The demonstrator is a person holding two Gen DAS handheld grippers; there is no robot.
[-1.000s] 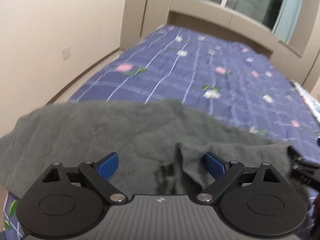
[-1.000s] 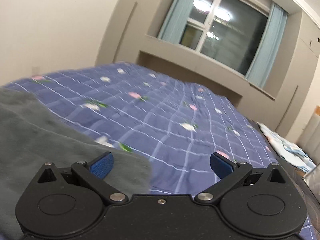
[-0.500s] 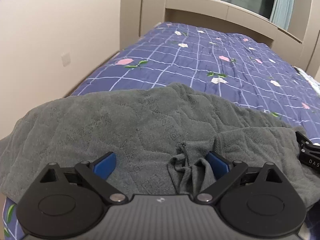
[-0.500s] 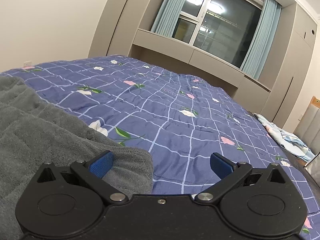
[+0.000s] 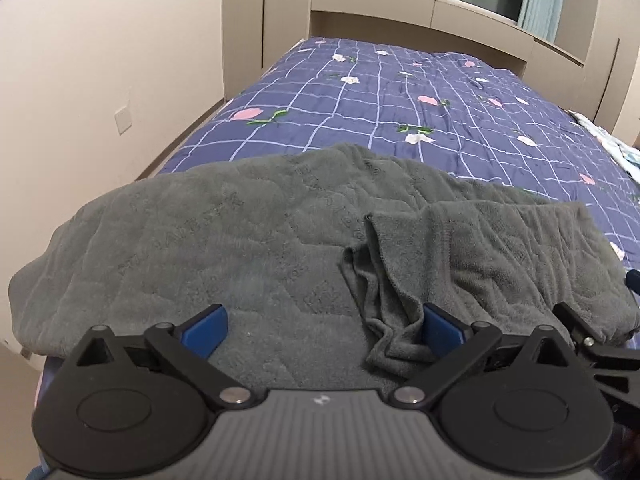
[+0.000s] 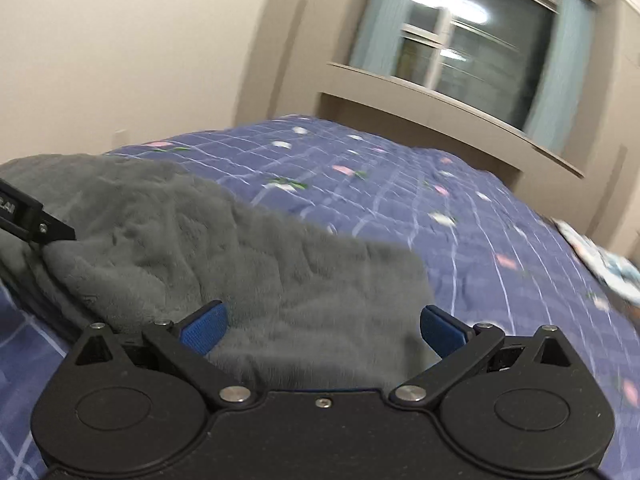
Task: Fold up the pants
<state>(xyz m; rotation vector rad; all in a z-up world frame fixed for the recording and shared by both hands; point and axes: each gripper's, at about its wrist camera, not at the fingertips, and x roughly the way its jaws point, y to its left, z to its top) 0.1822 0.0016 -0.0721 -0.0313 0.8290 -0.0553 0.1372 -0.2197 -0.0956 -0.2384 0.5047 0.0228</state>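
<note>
Grey fleece pants lie spread across the near end of the bed, with a bunched fold at their middle. My left gripper is open just above the cloth, its right pad beside the bunched fold. My right gripper is open over the right end of the pants, and it shows at the right edge of the left wrist view. The left gripper shows at the left edge of the right wrist view. Neither holds the cloth.
The bed has a purple checked quilt with flowers. A beige wall runs along the bed's left side. A shelf and window stand beyond the far end. A patterned cloth lies at the bed's right.
My right gripper has swung left, from over bare quilt to over the pants' right end. The left gripper has drawn back slightly, showing more of the pants. Both stay open.
</note>
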